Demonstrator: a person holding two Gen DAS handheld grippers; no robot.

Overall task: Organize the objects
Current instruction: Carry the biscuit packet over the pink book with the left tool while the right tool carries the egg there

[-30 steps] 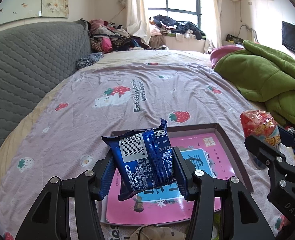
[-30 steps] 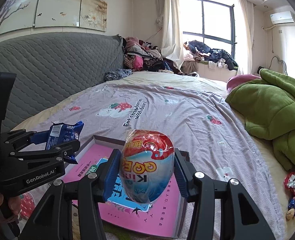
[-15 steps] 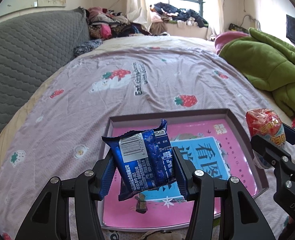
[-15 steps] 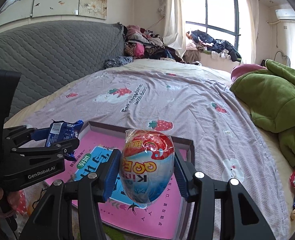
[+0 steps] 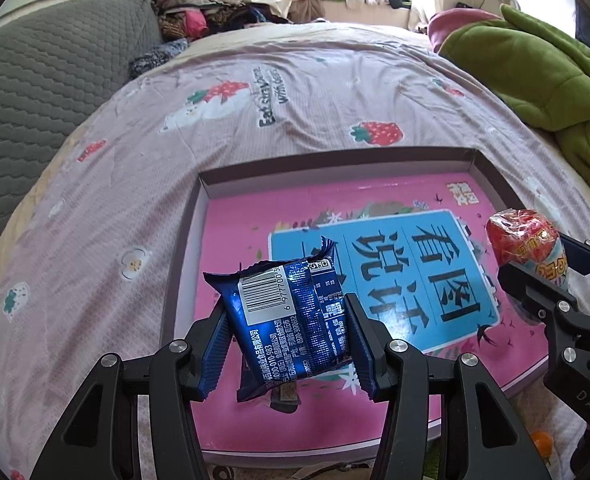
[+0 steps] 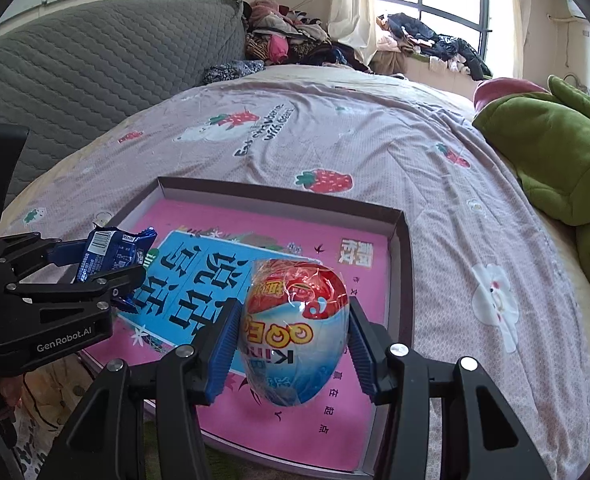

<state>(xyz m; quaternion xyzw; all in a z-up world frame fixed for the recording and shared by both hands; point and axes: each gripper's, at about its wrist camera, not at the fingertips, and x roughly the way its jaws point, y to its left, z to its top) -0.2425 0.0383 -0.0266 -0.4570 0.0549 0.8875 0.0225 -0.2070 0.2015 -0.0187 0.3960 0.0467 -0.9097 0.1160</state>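
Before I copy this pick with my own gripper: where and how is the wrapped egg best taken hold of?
Grip the egg across its widest middle, one pad on each curved side, as the right gripper does, coming from its blunt end. The belly gives most contact; the tapered ends would slip out.

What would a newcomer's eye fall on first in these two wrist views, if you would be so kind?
Most striking is the red, white and blue foil-wrapped toy egg clamped in the right gripper, held over the shallow pink-bottomed cardboard tray on the bed. Beside it, the left gripper pinches a crinkly dark blue snack packet over the same tray. Behind lies the lilac strawberry-print bedsheet, with a green blanket heaped at its right edge.
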